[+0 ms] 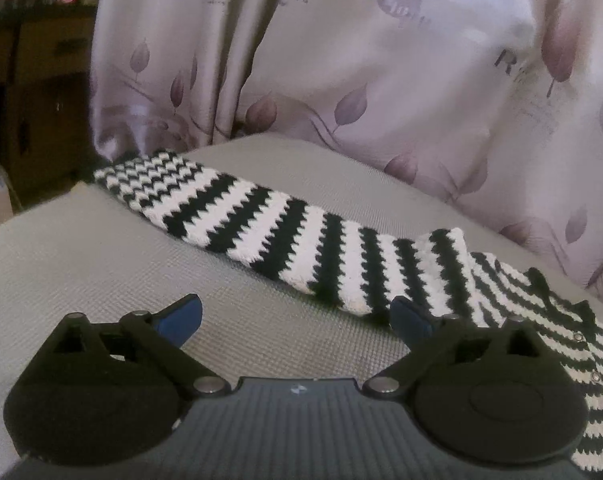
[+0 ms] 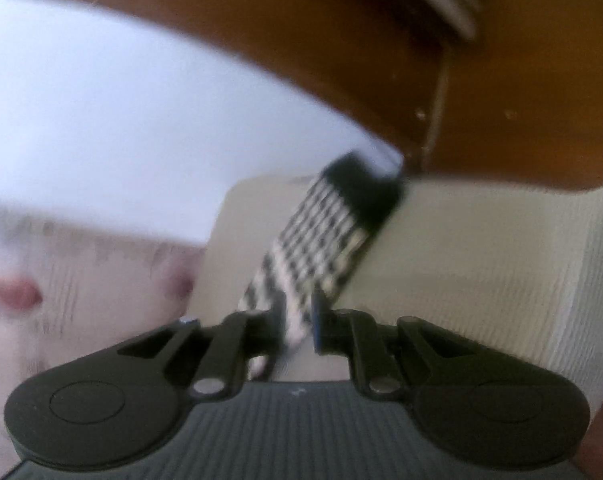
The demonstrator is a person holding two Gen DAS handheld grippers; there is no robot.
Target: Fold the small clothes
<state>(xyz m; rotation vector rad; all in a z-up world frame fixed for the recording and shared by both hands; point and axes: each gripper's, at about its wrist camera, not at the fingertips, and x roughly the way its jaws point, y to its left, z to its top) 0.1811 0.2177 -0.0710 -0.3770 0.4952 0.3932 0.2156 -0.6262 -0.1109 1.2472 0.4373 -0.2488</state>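
Observation:
A black-and-white striped knitted cardigan [image 1: 301,236] lies on the grey mat [image 1: 101,264], one sleeve stretched toward the far left and the buttoned body at the right. My left gripper [image 1: 297,316] is open and empty, low over the mat just in front of the sleeve, its right blue fingertip [image 1: 411,320] at the sleeve's edge. In the blurred right wrist view my right gripper [image 2: 297,328] is shut on a striped sleeve [image 2: 321,248] with a black cuff, which hangs stretched away from the fingers above the mat [image 2: 481,240].
A pale curtain with purple leaf print [image 1: 381,60] hangs right behind the mat. Dark wooden furniture [image 1: 33,92] stands at the far left. In the right wrist view brown wooden furniture [image 2: 521,80] and a white surface [image 2: 121,120] lie beyond the mat.

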